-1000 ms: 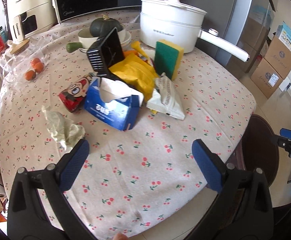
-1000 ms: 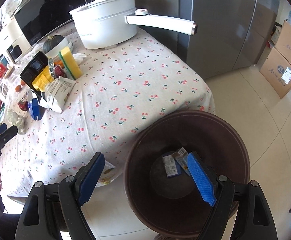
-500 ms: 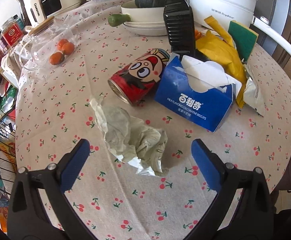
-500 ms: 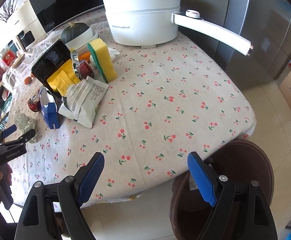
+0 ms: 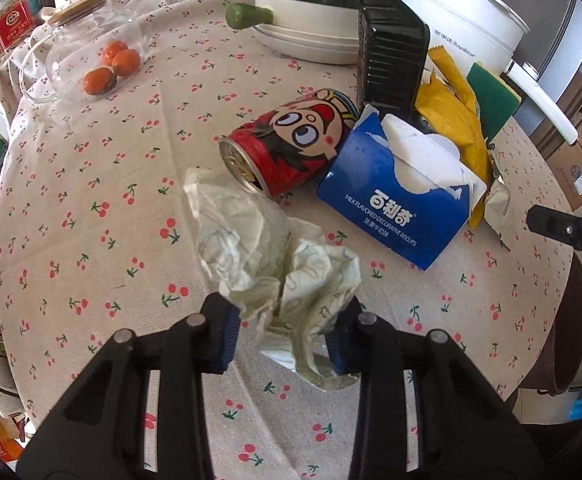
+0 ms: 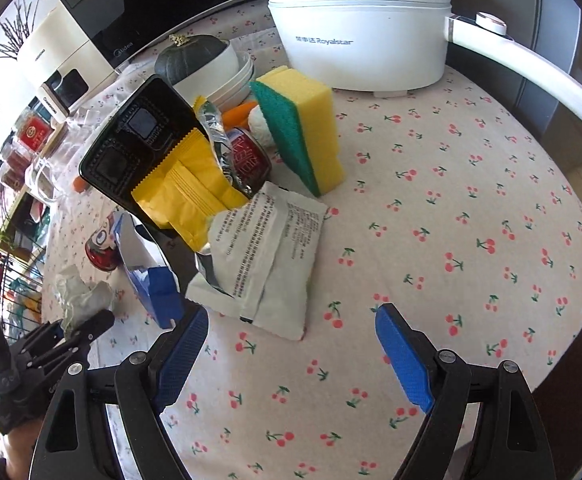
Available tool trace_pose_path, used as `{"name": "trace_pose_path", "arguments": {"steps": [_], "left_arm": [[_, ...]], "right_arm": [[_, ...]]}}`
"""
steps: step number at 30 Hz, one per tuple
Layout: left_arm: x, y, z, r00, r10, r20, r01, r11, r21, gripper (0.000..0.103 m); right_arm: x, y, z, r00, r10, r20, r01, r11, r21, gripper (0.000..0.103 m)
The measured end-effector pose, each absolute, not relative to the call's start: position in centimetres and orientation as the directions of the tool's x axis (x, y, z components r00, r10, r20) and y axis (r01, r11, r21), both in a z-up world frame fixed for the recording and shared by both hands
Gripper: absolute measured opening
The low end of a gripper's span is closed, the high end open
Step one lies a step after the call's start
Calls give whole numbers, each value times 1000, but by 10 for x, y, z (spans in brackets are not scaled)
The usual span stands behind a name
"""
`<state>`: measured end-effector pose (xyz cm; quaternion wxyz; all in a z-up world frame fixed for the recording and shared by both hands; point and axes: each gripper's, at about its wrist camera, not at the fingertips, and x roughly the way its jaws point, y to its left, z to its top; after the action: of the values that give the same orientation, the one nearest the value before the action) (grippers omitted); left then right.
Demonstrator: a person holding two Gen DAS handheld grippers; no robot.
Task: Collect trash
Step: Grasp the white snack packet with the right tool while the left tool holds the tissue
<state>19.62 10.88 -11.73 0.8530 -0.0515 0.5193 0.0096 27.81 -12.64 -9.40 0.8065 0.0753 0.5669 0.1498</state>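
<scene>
My left gripper point(image 5: 285, 330) is shut on the near end of a crumpled pale paper wad point(image 5: 267, 248) that lies on the cherry-print tablecloth point(image 5: 91, 184). The wad also shows in the right wrist view point(image 6: 81, 294). Behind it lie a red cartoon can point(image 5: 287, 146) on its side and a torn blue biscuit box point(image 5: 395, 196). My right gripper point(image 6: 289, 354) is open and empty, low over the cloth, just short of a white snack wrapper point(image 6: 269, 256). A yellow wrapper point(image 6: 189, 190) and a black plastic tray point(image 6: 139, 140) lean behind it.
A yellow-green sponge point(image 6: 305, 128), a white electric pot point(image 6: 361, 24) with a long handle, stacked bowls holding a squash point(image 5: 311, 20) and a glass jar of oranges point(image 5: 91, 60) stand further back. A dark brown bin point(image 6: 579, 400) sits off the table's near right edge.
My left gripper moved forward onto the paper wad and closed on it. My right gripper swung from above the bin to over the table, toward the white wrapper.
</scene>
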Motion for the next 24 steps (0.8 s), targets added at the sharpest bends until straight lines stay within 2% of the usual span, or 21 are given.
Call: {"name": "trace_pose_path", "arguments": {"steps": [6,10,14,16,24], "left_arm": [[190,120,-108,481,-77,-873,-88,987,-136,37],[187,122,-109,475,-95,-875,-88,984,-154,37],[185,121,-110,469,-97,-878,-81,985,-152,37],[183,120,-109,470,-99,-877,-80,985,-154,37],[182,102,-100,486,-124,-865,-46,985,-167,37]], "right_arm": [[293,-113,-109,328,388,-861,-103,921,375,87],[298,-108,-118,338,372,-865,-96,928,361,87],[295,-106,-117,334,365,-869,-127,931,342,72],[294,-110,-115,329,372,-868,-132,928,347,68],[281,-141,-95,355,338,-872,-136,941,309,66]]}}
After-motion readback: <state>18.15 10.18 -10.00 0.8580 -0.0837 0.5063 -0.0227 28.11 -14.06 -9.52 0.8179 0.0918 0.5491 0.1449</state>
